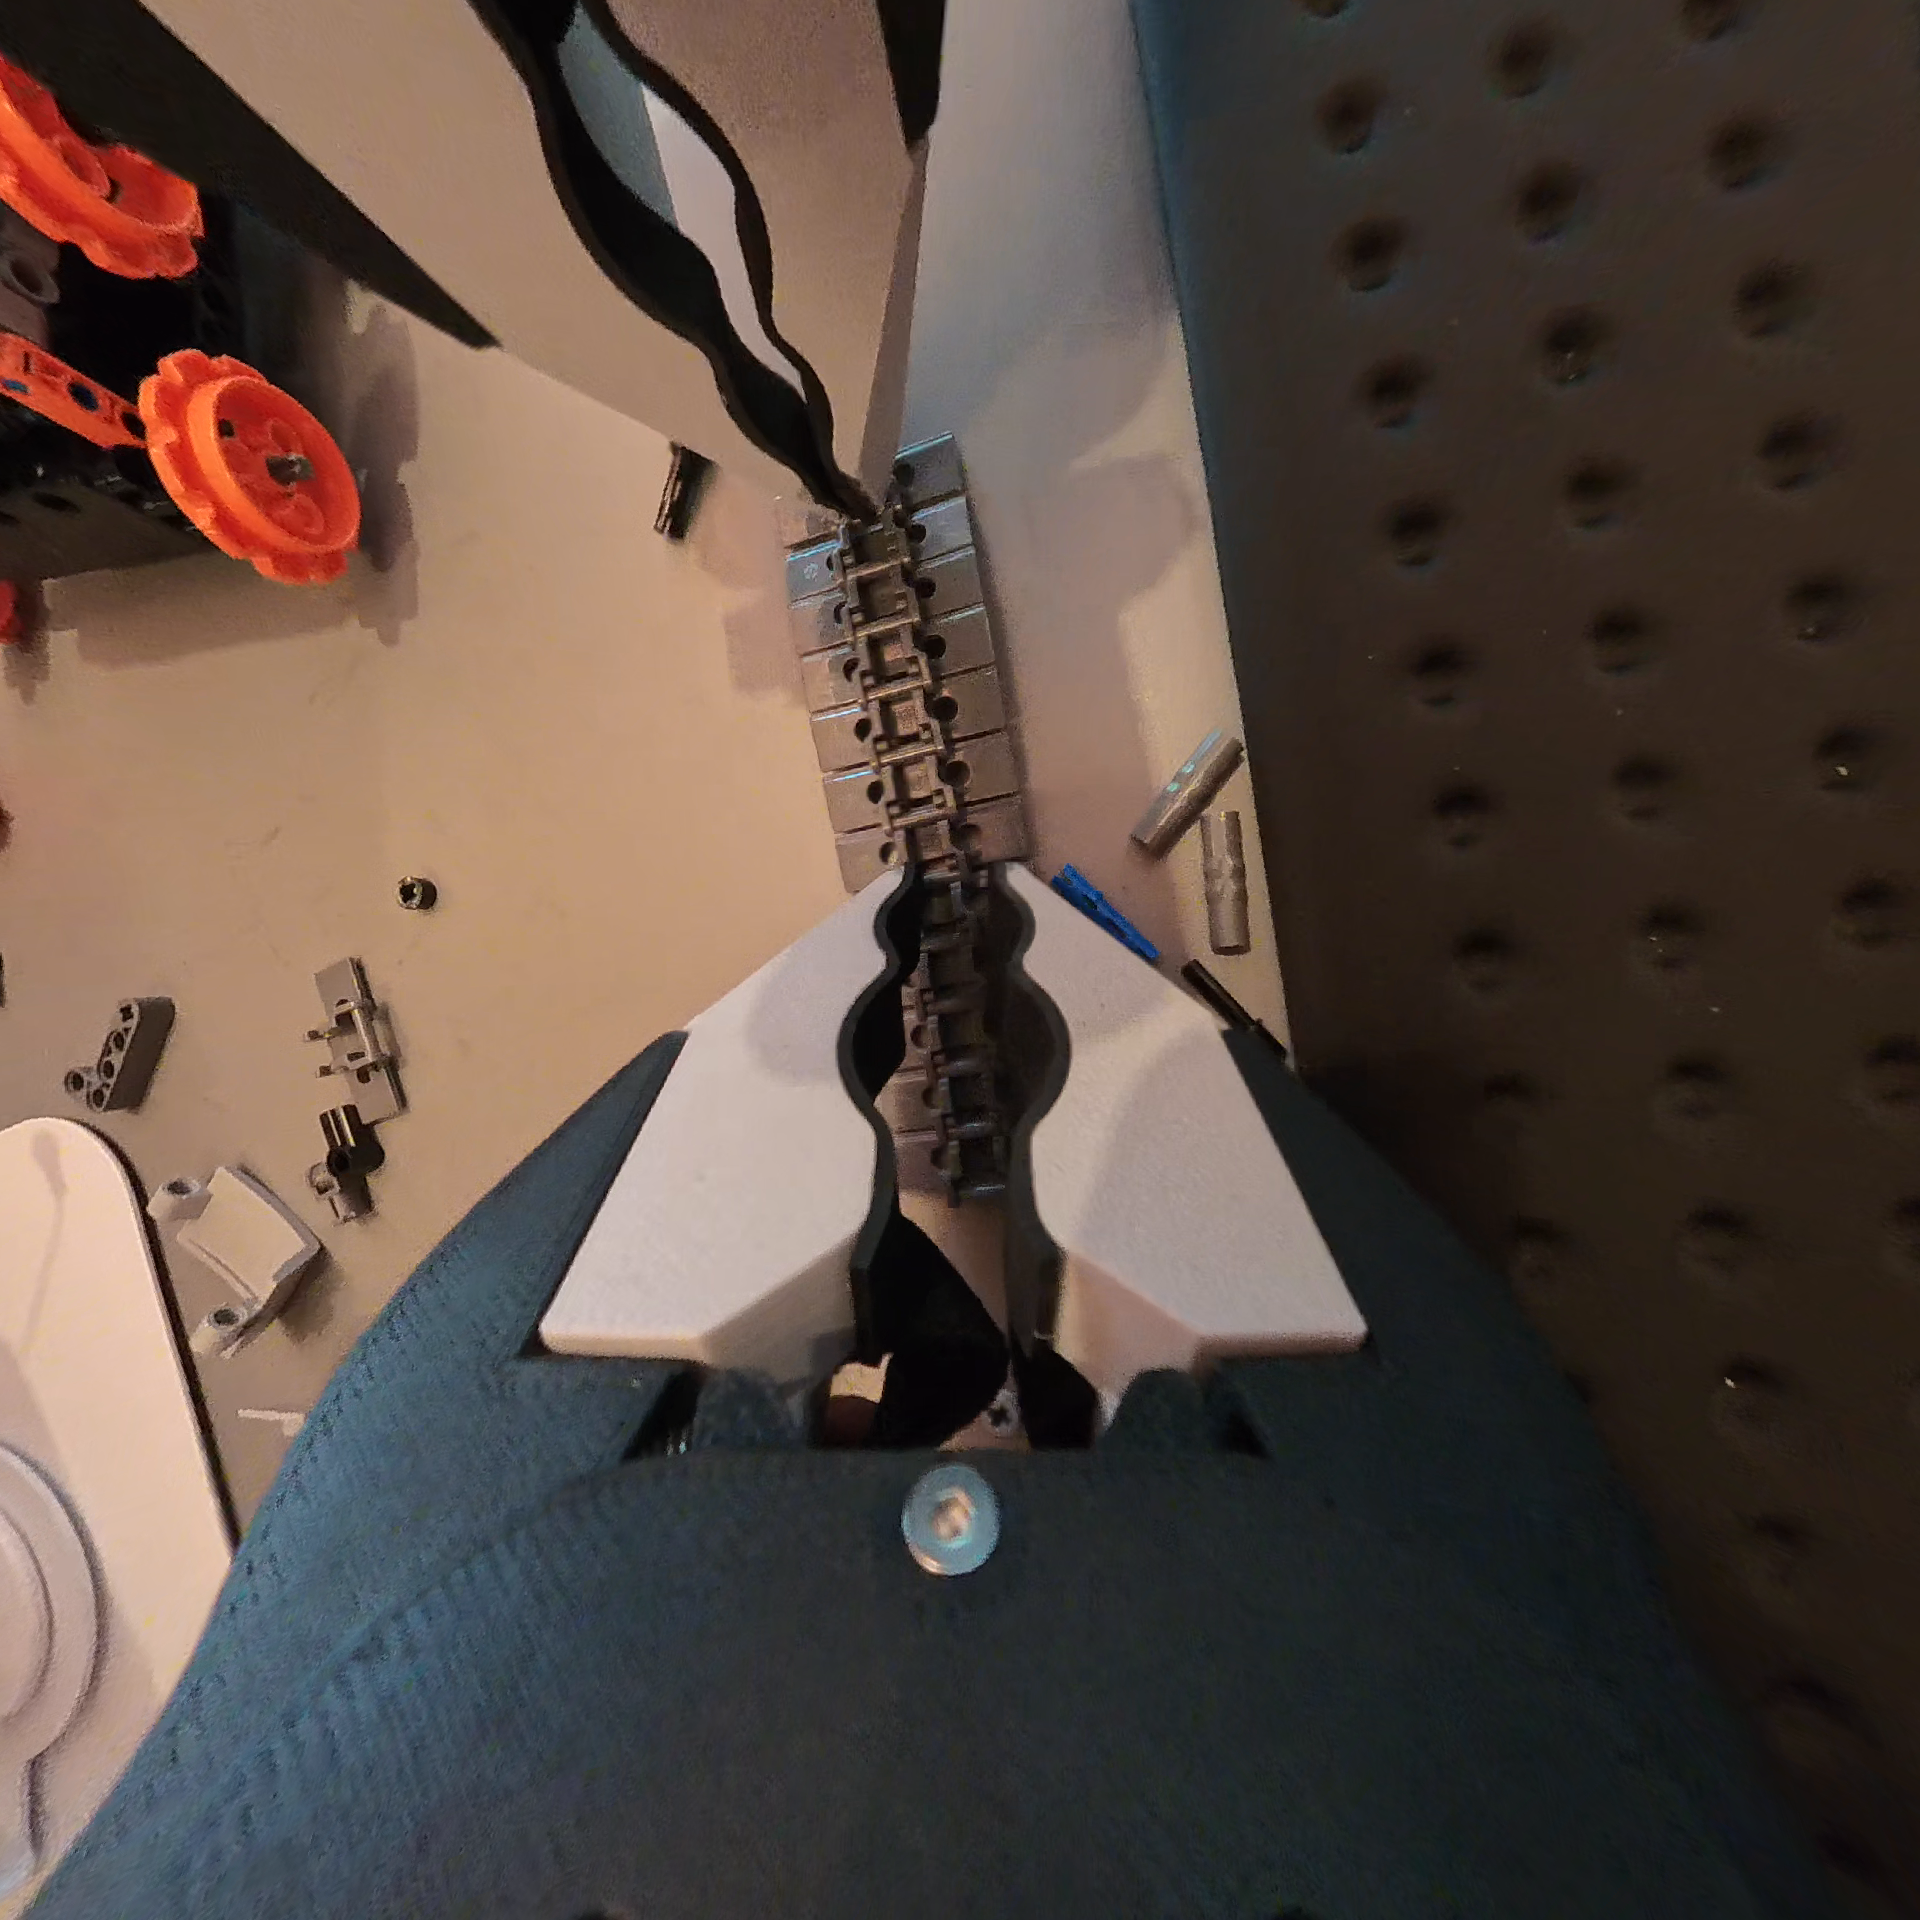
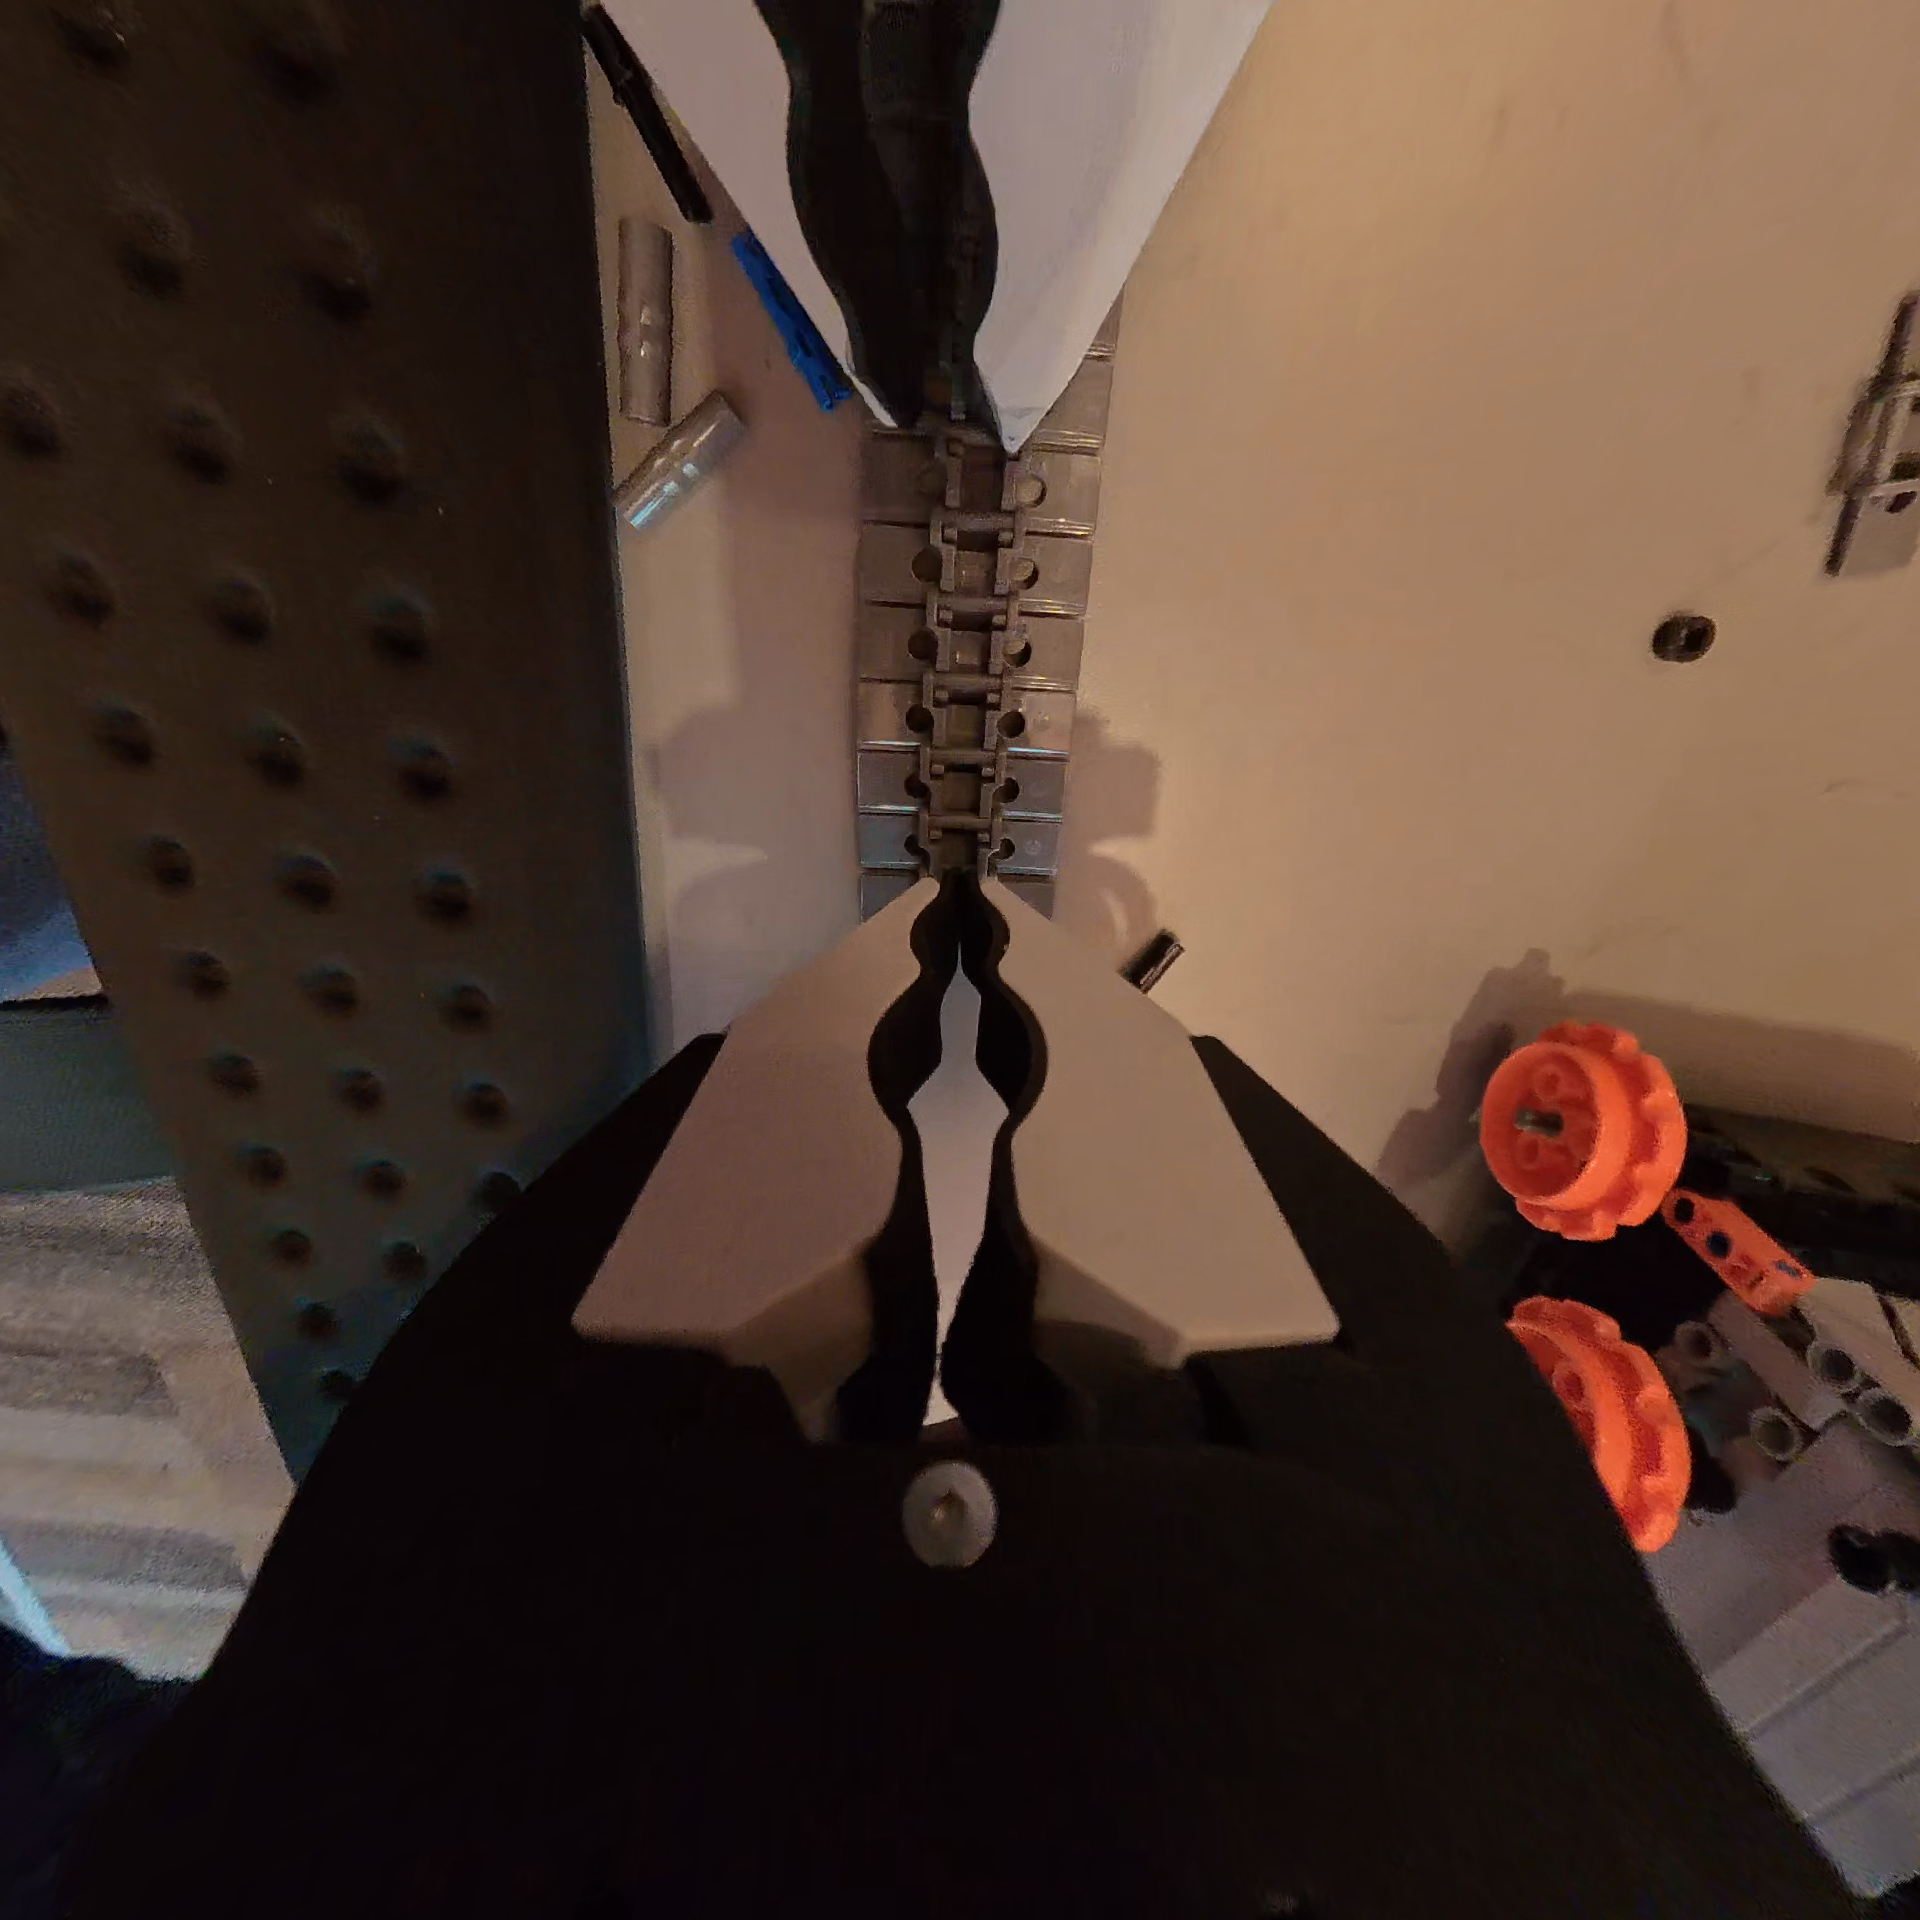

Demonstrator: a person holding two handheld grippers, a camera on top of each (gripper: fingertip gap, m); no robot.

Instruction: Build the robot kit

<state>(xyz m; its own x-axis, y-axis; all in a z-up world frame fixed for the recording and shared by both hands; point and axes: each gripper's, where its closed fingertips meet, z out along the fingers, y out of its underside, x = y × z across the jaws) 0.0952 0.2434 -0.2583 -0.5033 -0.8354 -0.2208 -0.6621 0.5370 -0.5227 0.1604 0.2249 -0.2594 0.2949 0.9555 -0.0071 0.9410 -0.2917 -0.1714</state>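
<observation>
while both grippers close in from opposite ends, a strip of grey plastic tread links (image 1: 904, 686) lies stretched flat along a pale tabletop (image 1: 520, 790), close beside a dark panel dotted with round holes (image 1: 1558, 623). the left gripper (image 1: 951, 883), white-fingered with wavy black pads, is clamped on the near end of the strip, whose links run back between its fingers. the right gripper (image 2: 956, 883), of the same make, pinches the opposite end at its very tips, fingers drawn nearly together. beside the left gripper's tips lie two short grey plastic tubes (image 1: 1205, 831) and a small blue plastic pin (image 1: 1103, 914). well apart, a partly built toy vehicle with orange toothed wheels (image 1: 249, 468) stands on the tabletop, and loose grey plastic brackets (image 1: 353, 1039) lie scattered near it.
</observation>
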